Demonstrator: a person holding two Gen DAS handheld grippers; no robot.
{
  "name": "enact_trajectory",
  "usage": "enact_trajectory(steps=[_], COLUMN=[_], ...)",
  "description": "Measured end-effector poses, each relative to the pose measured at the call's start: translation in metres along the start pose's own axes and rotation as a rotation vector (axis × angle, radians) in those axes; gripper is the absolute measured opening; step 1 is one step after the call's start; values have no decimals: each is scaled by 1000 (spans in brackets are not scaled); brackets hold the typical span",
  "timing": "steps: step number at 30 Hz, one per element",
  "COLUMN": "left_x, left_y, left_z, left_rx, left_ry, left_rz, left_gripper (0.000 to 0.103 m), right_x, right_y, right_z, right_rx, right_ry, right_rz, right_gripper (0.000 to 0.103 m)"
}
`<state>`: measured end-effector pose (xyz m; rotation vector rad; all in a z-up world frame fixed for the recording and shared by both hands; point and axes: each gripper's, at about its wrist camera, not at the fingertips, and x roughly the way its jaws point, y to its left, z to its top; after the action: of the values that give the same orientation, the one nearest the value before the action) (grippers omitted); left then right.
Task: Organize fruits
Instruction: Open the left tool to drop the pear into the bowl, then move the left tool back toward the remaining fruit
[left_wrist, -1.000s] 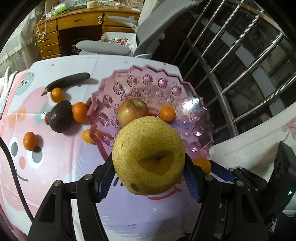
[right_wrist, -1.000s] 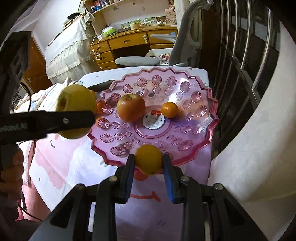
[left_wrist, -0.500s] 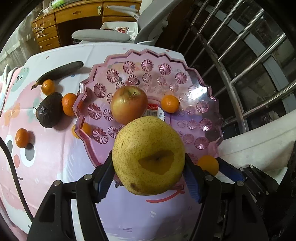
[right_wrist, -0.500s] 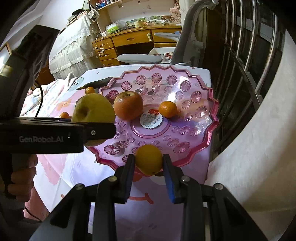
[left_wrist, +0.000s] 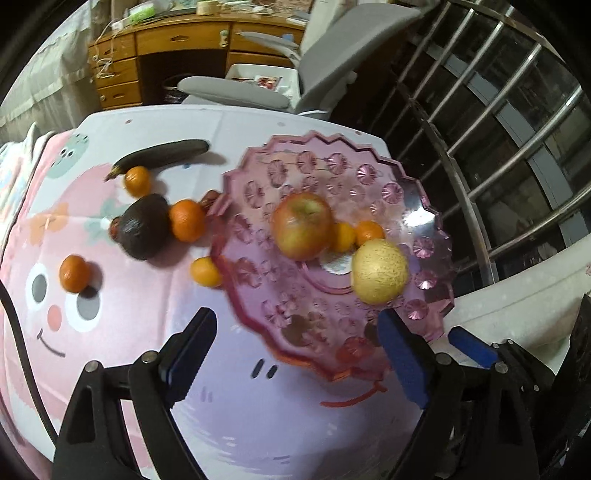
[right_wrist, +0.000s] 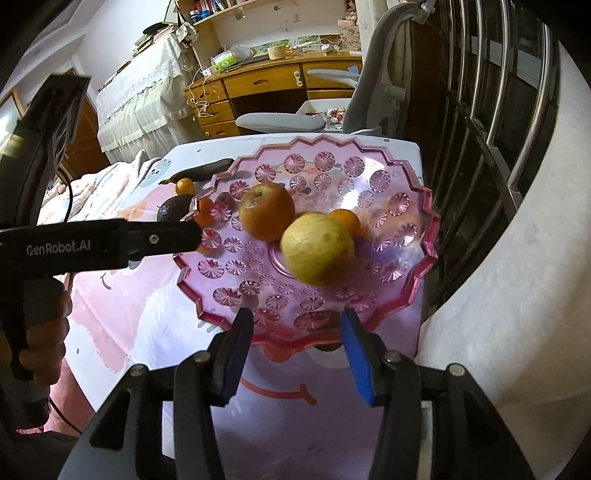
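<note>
A pink plastic tray holds a red-yellow apple, a yellow pear and two small oranges. My left gripper is open and empty at the tray's near-left rim; its side shows in the right wrist view. My right gripper is open and empty at the tray's near rim. On the cloth left of the tray lie an avocado, a dark banana and several small oranges.
The tray sits on a table with a pink cartoon cloth. A metal window grille and a white ledge bound the right side. A grey office chair and a wooden desk stand behind.
Both grippers opened. The pear left the left gripper and the small orange left the right gripper; both now rest on the tray. The left gripper has pulled back to the left.
</note>
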<state>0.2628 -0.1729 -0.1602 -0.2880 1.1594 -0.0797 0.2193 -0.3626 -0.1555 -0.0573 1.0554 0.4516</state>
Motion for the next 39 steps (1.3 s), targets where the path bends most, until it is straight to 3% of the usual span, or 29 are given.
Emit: enact_trajectory(steps=[10, 17, 39], left_x=[-18, -32, -89], left_y=[52, 90, 231], left_z=[-27, -41, -54], left_rx=[-80, -112, 5], left_ry=[4, 12, 69], left_rz=[31, 46, 47], left_gripper=[88, 88, 88], right_x=[4, 9, 32], right_y=[17, 29, 129], right_z=[-13, -26, -53], right_rx=[58, 170, 577], right_ry=[56, 94, 105], right_rz=[25, 32, 12], right_gripper=[50, 50, 50])
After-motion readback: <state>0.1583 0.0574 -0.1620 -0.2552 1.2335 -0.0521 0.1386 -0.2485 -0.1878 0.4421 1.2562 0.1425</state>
